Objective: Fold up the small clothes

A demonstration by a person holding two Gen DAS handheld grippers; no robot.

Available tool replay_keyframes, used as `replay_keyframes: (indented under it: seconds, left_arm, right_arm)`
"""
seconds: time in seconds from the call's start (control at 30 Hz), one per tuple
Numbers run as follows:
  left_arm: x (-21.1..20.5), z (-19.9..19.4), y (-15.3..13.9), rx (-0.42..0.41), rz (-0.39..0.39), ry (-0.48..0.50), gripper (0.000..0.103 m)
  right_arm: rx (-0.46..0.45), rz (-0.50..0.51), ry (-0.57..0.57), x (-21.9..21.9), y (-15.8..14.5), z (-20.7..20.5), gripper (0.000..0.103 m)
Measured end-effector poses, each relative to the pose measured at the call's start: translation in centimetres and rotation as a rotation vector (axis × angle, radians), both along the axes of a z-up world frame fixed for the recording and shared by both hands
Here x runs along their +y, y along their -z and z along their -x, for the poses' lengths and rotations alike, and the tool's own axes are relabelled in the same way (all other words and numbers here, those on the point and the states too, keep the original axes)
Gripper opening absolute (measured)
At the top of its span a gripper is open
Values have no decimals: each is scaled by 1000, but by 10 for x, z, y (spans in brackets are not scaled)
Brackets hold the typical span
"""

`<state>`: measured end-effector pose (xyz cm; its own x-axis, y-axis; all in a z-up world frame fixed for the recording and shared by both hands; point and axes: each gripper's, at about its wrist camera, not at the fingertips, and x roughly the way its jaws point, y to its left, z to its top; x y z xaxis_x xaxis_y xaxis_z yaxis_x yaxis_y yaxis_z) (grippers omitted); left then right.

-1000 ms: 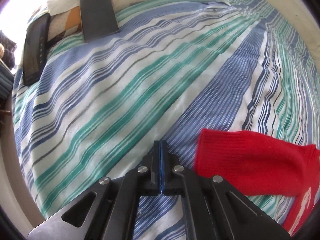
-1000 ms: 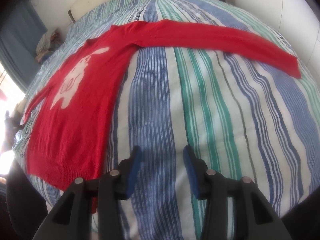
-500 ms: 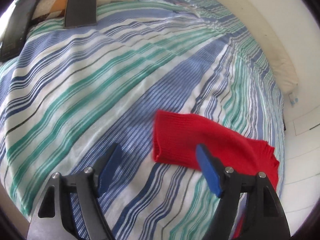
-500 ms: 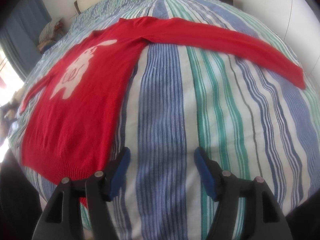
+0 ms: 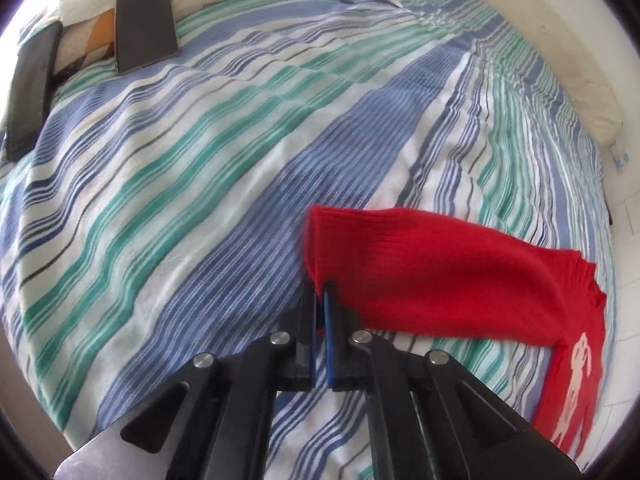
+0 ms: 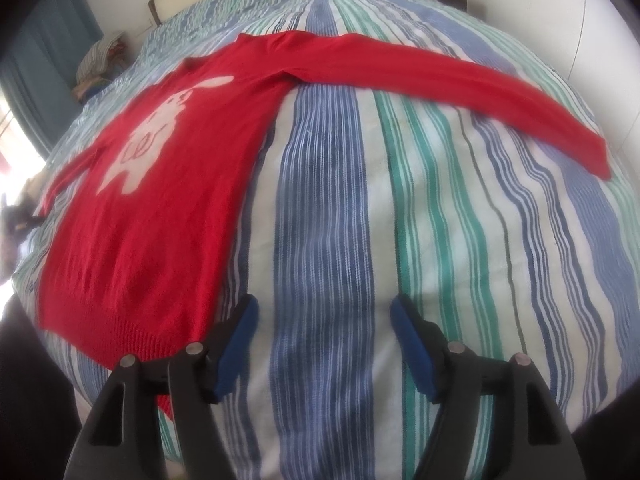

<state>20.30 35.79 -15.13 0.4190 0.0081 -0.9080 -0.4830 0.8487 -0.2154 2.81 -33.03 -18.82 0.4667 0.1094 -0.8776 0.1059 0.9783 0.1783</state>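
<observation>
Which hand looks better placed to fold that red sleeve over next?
Left, probably. The left gripper is shut on the sleeve's cuff; the right gripper is open over bare bedspread, holding nothing.

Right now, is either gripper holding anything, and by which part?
The left gripper is shut on the red sweater, pinching the corner of its sleeve cuff. The right gripper is open over the bedsheet, holding nothing.
</observation>
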Motion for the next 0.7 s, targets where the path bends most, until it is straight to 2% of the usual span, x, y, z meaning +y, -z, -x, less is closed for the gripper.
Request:
replay_keyframes:
  seconds: [0.17,0.27,0.43,0.5,0.57,0.63,0.67,0.7]
  left_arm:
    - [7,0,12,49,-46,9,1]
    - [0,-4,19,75,-100,23,1]
    - [-5,-6,23,87,-135,24,2]
    - [-3,-6,21,85,-129,14,6]
    - [1,-1,15,58,-90,-11,10]
    - [0,13,2,32,-68,-39,41]
    - [-3,20,-8,8,-71,-46,69]
    - [-8,28,-19,-25,-94,-50,83]
  right_arm:
    - [7,10,-4,1,3,-2,70]
    - [6,21,-12,4,4,-4,73]
    - [-1,19,-11,2,4,-2,73]
    - [-3,18,-10,2,4,-2,73]
    - [-6,16,-10,2,4,-2,74]
    - [-14,5,-7,1,2,-1,75]
    - [-26,-2,-4,-1,-1,1,75]
    - [-46,-10,2,-2,-5,3,75]
